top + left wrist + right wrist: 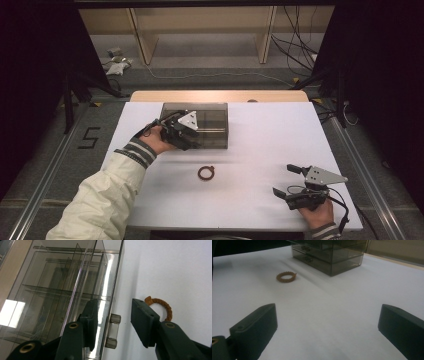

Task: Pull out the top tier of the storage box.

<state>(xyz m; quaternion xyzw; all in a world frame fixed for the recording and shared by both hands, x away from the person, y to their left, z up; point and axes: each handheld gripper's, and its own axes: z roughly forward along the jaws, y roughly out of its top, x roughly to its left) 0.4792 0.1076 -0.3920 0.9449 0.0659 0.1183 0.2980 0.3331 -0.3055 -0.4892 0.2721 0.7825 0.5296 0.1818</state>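
A smoky clear drawer box [210, 125] stands at the back middle of the white table [260, 135]. My left gripper [189, 141] is at the box's front. In the left gripper view its jaws [113, 315] stand either side of a small clear drawer handle [113, 331], with gaps between pads and handle, so it is open. The box's dividers [62, 290] show through its wall. A brown braided ring [206, 173] lies flat on the table in front of the box, beyond the jaw [162, 306]. My right gripper [285, 179] rests open and holds nothing at the front right [328, 317], facing the ring [286, 277] and box [332, 255].
A wooden strip [220, 96] edges the table's far side. Beyond it are a wooden shelf frame [200, 30] and loose cables [295, 50] on the floor. Dark stand legs [75, 85] rise at both sides of the table.
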